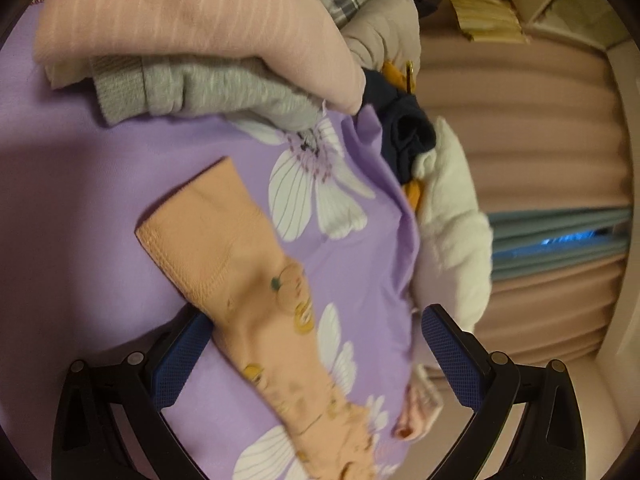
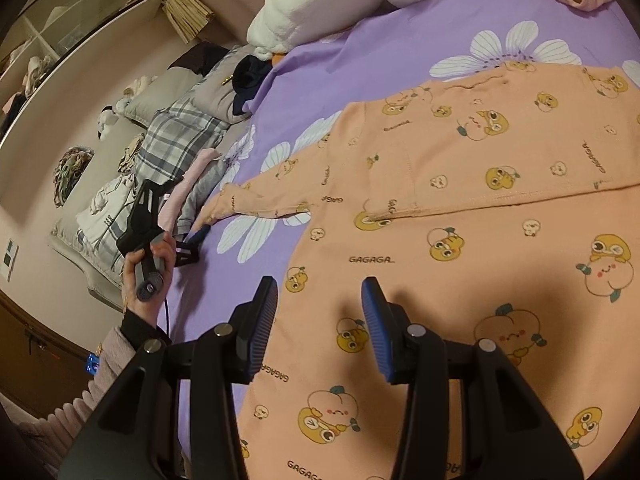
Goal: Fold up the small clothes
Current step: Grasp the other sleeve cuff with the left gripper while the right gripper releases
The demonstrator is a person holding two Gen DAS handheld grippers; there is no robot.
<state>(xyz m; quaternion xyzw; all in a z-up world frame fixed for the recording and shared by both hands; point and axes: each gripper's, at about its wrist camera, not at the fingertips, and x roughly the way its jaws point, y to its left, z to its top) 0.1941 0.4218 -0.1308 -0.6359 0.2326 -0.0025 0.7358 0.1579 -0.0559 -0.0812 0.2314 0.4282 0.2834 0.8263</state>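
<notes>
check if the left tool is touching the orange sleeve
Cannot tell. In the left wrist view the open left tool straddles the orange sleeve, but blur hides any contact.

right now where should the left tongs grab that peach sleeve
Probably at the ribbed cuff, its free end. The peach sleeve lies flat and outstretched on the purple bedsheet, running between the open left tongs, so slide forward along it and pinch the cuff edge.

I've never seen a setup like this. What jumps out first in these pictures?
The peach cartoon-print top catches the eye first: it lies spread over the purple flowered bedsheet, one sleeve stretched toward the left gripper, which is open around it. The right gripper hovers open over the top's near edge. Beyond the sleeve cuff sits a small stack of folded clothes, pink over grey.
</notes>
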